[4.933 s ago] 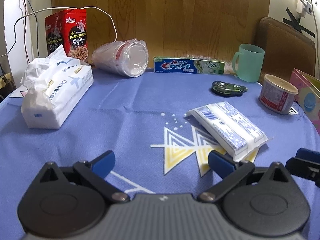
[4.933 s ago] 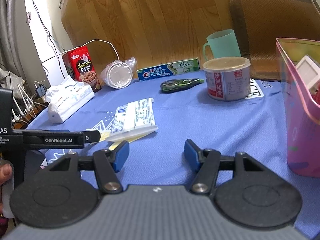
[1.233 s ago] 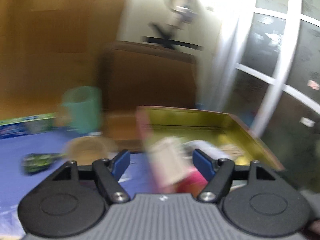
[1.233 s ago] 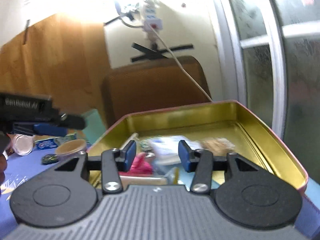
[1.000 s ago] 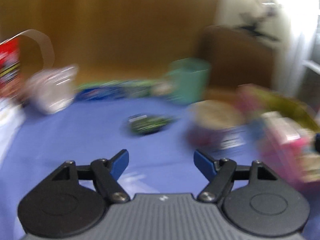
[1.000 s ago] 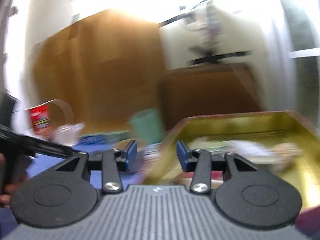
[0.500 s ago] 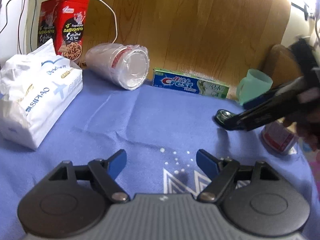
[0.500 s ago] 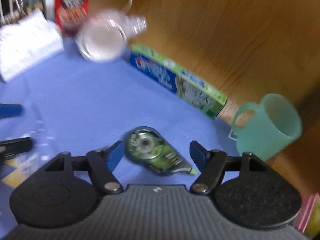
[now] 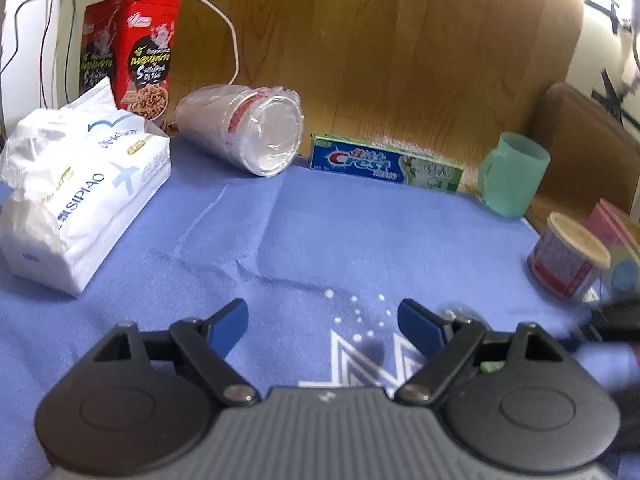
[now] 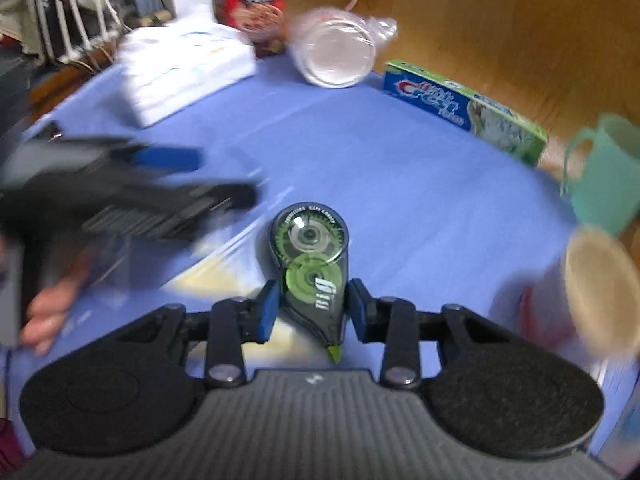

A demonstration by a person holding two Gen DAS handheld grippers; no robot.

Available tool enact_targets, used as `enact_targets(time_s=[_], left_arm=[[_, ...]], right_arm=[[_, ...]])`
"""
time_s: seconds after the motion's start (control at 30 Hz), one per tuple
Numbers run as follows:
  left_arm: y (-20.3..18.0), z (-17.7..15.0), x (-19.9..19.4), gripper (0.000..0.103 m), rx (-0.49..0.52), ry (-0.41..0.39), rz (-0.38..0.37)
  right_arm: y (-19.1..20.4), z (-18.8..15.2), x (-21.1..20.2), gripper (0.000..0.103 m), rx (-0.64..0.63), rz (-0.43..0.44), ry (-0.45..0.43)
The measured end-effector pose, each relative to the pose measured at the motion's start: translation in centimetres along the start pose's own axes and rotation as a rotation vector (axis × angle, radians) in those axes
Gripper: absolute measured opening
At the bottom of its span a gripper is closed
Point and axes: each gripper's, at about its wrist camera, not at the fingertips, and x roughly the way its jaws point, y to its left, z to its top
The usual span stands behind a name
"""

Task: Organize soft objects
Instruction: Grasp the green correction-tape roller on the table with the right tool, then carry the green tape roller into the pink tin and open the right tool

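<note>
Two grippers are in play over the blue tablecloth (image 9: 360, 232). Nearest the right wrist camera, the right gripper (image 10: 314, 314) has its blue fingers pressed on either side of the correction tape dispenser (image 10: 310, 268), green nib pointing back at the camera. The left gripper (image 9: 322, 322) hangs with fingers spread wide and nothing between them, above the cloth's white triangle print. Off to its left sits the tissue pack (image 9: 76, 204), the soft thing on show, lying on the cloth near the edge. On the right, a lidded tin (image 9: 568, 260). Further back, a wrapped stack of cups (image 9: 248, 132) on its side, the toothpaste box (image 9: 384, 164) and a green mug (image 9: 512, 174). Behind the tissues stands the red cereal box (image 9: 128, 52), against the wooden panel.
</note>
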Motion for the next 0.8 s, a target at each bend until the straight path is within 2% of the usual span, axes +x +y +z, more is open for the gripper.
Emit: enact_targets(time_s=[0.1, 0.23, 0.4, 0.47, 0.5, 0.57, 0.67, 0.8], left_arm=[[-0.5, -0.8, -1.1, 0.085, 0.012, 0.013, -0.016], [-0.8, -2.1, -4.1, 0.082, -0.074, 0.063, -0.161], [-2.6, -3.1, -5.6, 0.060, -0.146, 0.191, -0.346], [-3.6, -3.5, -5.4, 0.055, -0.155, 0.220, -0.372], [-4.2, -3.6, -5.4, 0.053, -0.146, 0.224, -0.369], [-5.5, -3.3, -5.2, 0.036, -0.129, 0.252, -0.402], [-8.4, -2.5, -5.4, 0.034, -0.094, 0.272, -0.463], [-14.1, 0.0, -6.9, 0.034, 0.009, 0.220, -0.545]], right_arm=[[2.0, -4.1, -2.7, 0.040, 0.091, 0.015, -0.095], [2.8, -8.6, -4.9, 0.040, 0.269, 0.016, -0.217], [2.6, -11.5, -5.9, 0.040, 0.452, 0.058, -0.339], [2.3, -11.9, -5.9, 0.040, 0.504, 0.082, -0.372], [2.3, -12.0, -5.9, 0.040, 0.521, 0.091, -0.385], [2.3, -12.7, -6.1, 0.040, 0.542, 0.106, -0.407], [2.0, -13.2, -7.5, 0.040, 0.541, 0.098, -0.452], [0.9, -13.6, -11.6, 0.040, 0.511, -0.003, -0.570]])
